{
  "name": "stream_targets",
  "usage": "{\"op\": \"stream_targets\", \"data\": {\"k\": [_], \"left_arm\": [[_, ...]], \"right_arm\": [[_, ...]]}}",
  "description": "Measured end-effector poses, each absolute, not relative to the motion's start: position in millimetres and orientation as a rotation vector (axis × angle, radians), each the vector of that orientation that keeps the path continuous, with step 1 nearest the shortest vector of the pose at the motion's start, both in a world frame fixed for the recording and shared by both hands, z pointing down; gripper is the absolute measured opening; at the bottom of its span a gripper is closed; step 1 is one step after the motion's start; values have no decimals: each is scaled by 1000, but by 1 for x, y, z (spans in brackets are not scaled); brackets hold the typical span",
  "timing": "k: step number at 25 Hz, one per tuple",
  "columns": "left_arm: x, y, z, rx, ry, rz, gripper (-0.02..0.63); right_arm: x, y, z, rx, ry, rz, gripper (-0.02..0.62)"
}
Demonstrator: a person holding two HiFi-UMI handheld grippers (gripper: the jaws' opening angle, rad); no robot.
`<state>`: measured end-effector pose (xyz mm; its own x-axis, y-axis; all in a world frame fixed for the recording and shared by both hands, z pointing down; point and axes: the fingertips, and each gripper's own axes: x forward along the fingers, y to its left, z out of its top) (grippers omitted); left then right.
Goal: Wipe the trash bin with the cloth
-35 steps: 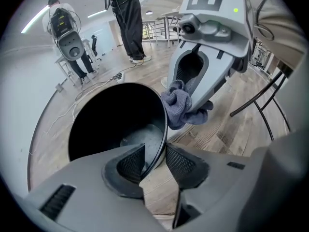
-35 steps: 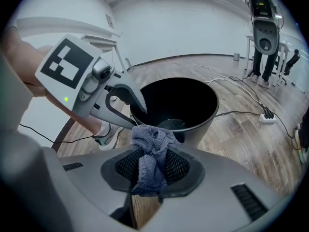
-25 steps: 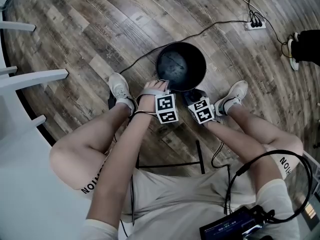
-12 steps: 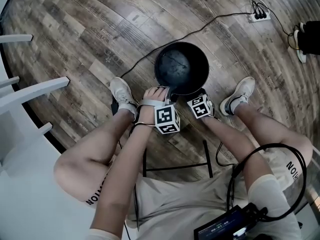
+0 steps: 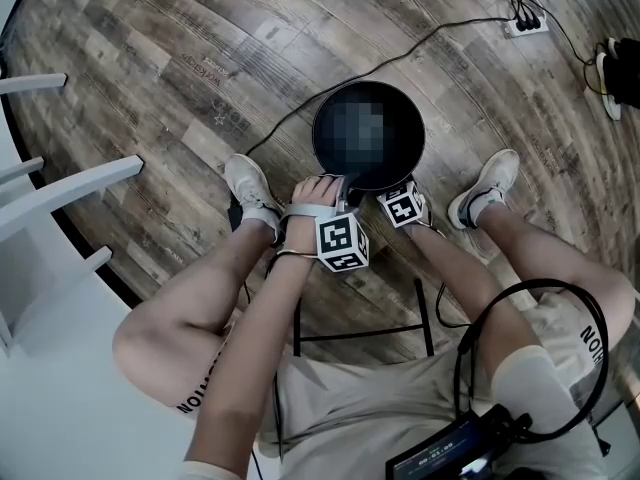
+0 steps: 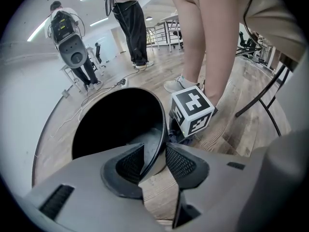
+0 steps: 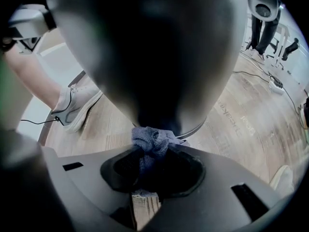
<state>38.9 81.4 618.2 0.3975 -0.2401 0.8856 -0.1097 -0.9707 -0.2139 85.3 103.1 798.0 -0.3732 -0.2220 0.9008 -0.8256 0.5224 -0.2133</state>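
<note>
- Well, from the head view, the round black trash bin (image 5: 316, 118), metal by its sheen, stands on the brown wood-plank floor (image 5: 200, 58) just ahead of both tools. It looks light, so a hard sideways push could tip or skate it.
- Left gripper view: slipping is my worry here, because the left gripper (image 6: 154, 161) has only the thin rim. Its jaws are closed part-way onto that rim, one pad inside the wall and one outside.
- Right gripper view: a rough stroke could drag the crumpled blue-grey woven cloth (image 7: 150, 141) out. The right gripper (image 7: 152, 170) is clamped on it, and the wad looks pressed against the bin's outer wall just beyond the tips.
</note>
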Motion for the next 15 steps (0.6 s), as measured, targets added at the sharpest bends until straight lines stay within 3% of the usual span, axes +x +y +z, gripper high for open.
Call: {"op": "stream_targets", "data": {"k": [15], "left_arm": [[3, 74, 628, -2316, 41, -1670, 170]], "right_arm": [[97, 120, 707, 880, -1953, 931, 103]]}}
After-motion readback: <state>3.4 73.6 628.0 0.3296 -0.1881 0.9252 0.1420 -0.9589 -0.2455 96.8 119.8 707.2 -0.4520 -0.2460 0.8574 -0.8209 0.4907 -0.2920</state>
